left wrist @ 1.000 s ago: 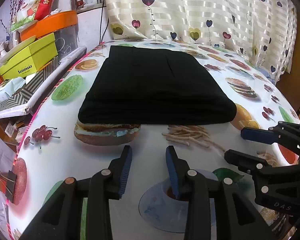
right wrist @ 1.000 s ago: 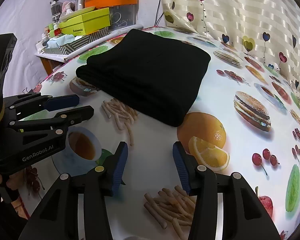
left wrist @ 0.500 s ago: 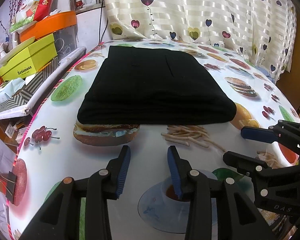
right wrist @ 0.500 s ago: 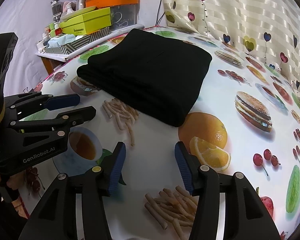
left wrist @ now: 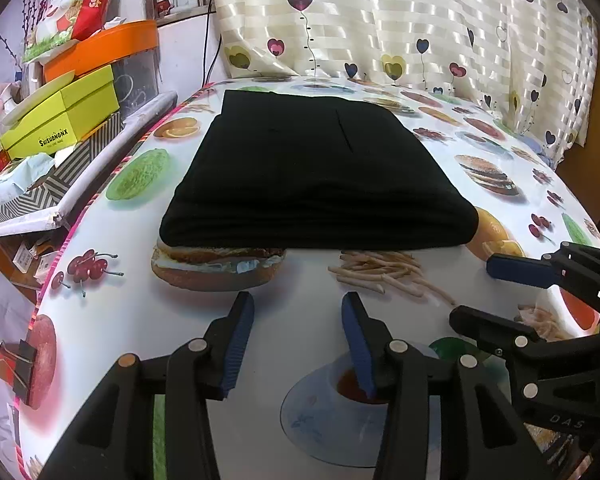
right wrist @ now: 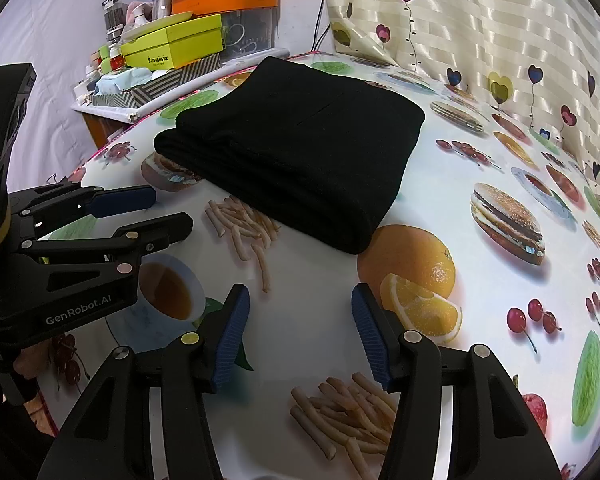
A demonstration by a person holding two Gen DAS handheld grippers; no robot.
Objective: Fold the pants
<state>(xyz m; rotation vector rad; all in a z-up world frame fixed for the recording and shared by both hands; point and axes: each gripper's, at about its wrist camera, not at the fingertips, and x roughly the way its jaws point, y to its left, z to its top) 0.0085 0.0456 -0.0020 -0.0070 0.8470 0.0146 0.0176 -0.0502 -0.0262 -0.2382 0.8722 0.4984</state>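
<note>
Black pants (left wrist: 316,172) lie folded in a thick flat rectangle on the table, also in the right wrist view (right wrist: 300,148). My left gripper (left wrist: 298,308) is open and empty, above the table a short way in front of the fold's near edge. My right gripper (right wrist: 300,300) is open and empty, in front of the fold's near right corner. The right gripper shows at the right edge of the left wrist view (left wrist: 476,292). The left gripper shows at the left of the right wrist view (right wrist: 168,212).
The table wears a white food-print cloth (left wrist: 112,320). Yellow-green boxes (left wrist: 60,120), an orange tub (left wrist: 104,46) and clutter stand on a side stand left of the table. A heart-print curtain (left wrist: 380,20) hangs behind. A binder clip (left wrist: 14,364) lies at the near left edge.
Both grippers have opened a little wider and drawn back slightly from the pants. The pants have not moved.
</note>
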